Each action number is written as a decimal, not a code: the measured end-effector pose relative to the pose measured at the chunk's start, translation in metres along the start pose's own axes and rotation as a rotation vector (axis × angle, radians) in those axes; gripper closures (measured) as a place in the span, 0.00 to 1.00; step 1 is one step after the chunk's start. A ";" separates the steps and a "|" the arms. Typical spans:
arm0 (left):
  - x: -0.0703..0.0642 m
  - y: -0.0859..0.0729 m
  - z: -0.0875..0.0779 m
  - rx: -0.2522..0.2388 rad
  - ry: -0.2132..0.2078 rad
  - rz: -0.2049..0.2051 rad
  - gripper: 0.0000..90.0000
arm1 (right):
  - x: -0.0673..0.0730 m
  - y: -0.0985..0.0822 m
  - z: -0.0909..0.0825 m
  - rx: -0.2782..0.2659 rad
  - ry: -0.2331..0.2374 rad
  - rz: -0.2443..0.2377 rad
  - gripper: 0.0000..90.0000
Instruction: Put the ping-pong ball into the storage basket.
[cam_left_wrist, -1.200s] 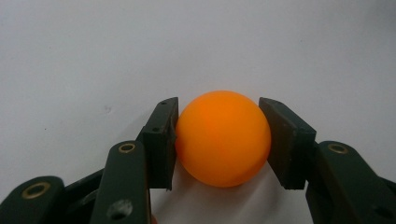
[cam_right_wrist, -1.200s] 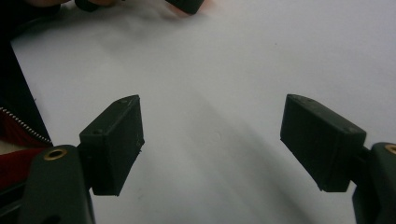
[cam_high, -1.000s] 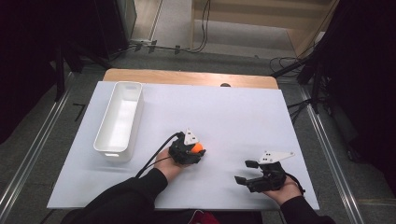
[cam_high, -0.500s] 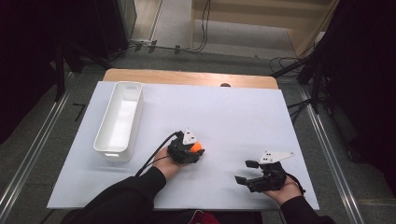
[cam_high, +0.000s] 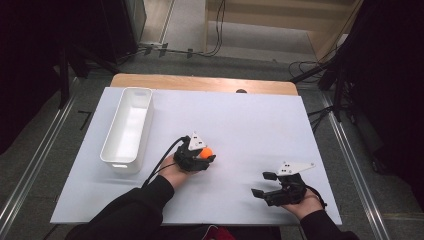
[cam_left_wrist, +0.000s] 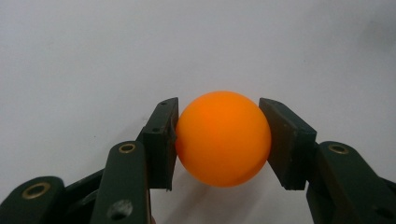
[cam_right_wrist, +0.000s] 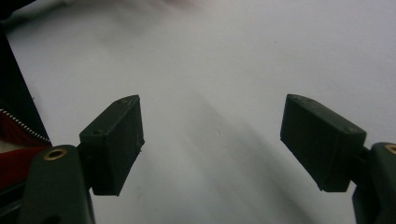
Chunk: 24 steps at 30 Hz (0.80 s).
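A white sheet (cam_high: 240, 115) covers the table, with a long white bin (cam_high: 127, 129) lying near its left edge. Mid-table, just right of the bin, the left gripper (cam_high: 204, 159) clamps a small orange ball (cam_left_wrist: 223, 138) between both pads. The right gripper (cam_high: 264, 184) hangs wide apart over bare sheet near the front right.

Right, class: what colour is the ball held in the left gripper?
Plain orange ball, with no pattern visible; the left gripper view shows it best.

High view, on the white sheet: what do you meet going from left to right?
White bin → left hand-held gripper closed on the orange ball → right hand-held gripper, open with nothing between its jaws.
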<state>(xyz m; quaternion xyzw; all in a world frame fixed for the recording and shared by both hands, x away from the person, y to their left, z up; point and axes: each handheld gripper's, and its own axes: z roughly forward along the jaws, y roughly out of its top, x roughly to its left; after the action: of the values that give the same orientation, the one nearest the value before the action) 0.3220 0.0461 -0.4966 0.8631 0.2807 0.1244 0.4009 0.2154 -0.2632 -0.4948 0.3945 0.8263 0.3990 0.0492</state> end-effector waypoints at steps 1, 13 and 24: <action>0.000 0.000 -0.002 -0.004 -0.001 -0.002 0.55 | 0.000 0.000 0.000 0.001 0.000 -0.001 0.22; 0.003 0.003 -0.011 -0.021 -0.010 -0.001 0.55 | 0.001 0.000 0.000 0.006 0.003 0.002 0.22; 0.002 0.007 -0.026 -0.038 -0.029 0.011 0.55 | 0.001 0.000 0.000 0.007 0.002 0.003 0.22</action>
<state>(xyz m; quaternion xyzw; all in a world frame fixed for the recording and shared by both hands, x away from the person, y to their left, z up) 0.3151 0.0602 -0.4743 0.8586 0.2680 0.1195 0.4204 0.2151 -0.2626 -0.4951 0.3957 0.8271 0.3965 0.0463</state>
